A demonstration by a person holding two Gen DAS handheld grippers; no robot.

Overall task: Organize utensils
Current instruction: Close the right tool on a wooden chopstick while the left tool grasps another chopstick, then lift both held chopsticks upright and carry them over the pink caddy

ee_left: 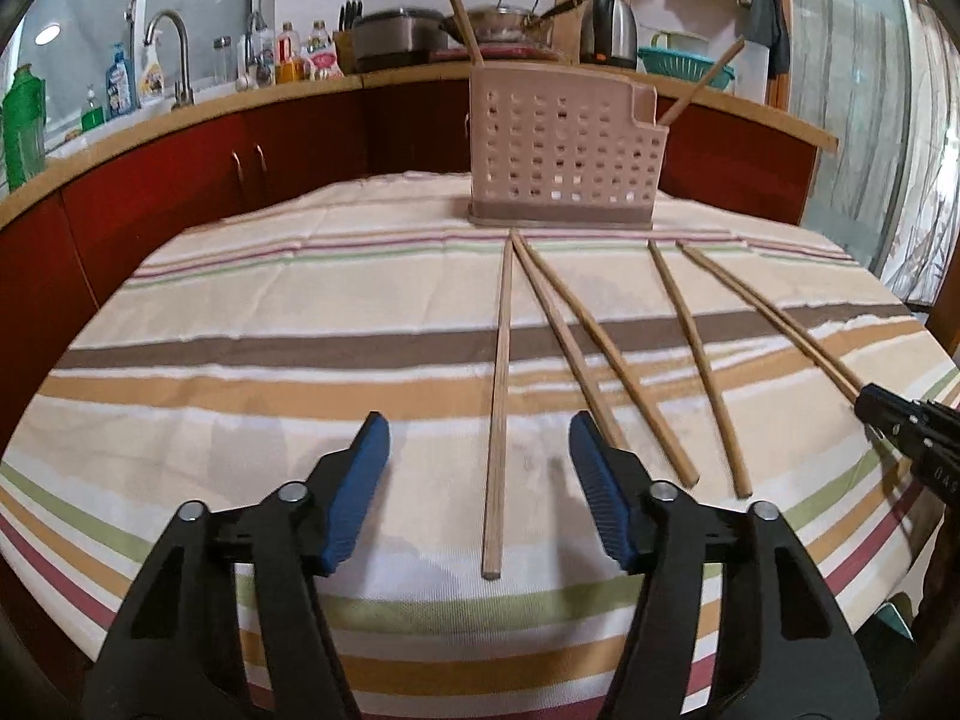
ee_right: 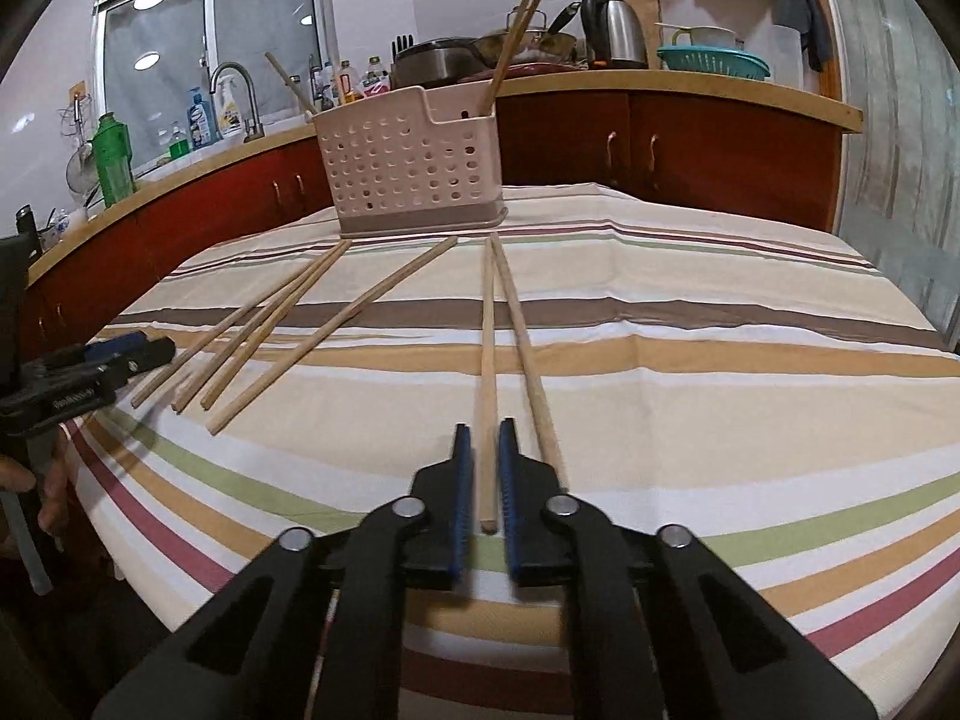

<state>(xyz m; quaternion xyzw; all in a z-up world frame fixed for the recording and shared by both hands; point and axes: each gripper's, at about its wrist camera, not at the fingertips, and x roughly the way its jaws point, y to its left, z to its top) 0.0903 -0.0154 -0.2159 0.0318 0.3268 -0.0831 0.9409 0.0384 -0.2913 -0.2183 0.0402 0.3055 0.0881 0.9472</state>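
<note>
Resting across the striped tablecloth (ee_left: 240,324), six loose chopsticks fan out from the foot of the perforated pink utensil holder (ee_left: 567,165), which stands at upper centre of both views with more chopsticks leaning out of its top.

Your left gripper (ee_left: 480,438) stands fairly wide at the bottom of its view. One chopstick (ee_left: 497,414) runs straight up between its blue pads without touching either; the right pad tip overlaps the near end of a second stick (ee_left: 564,348).

Your right gripper (ee_right: 485,450) is drawn narrow at the bottom of its view, blue pads closed on the near end of a pale chopstick (ee_right: 487,360). A neighbouring chopstick (ee_right: 528,354) lies just beside it on the right and passes under the right finger, so it crowds that grip.

In the right wrist view, the left gripper shows at the left edge, near the ends of four sticks (ee_right: 240,336). Behind the table, along the upper frame, run red cabinets (ee_right: 720,144), a counter with a faucet (ee_right: 237,90), bottles and a kettle (ee_right: 618,30).
</note>
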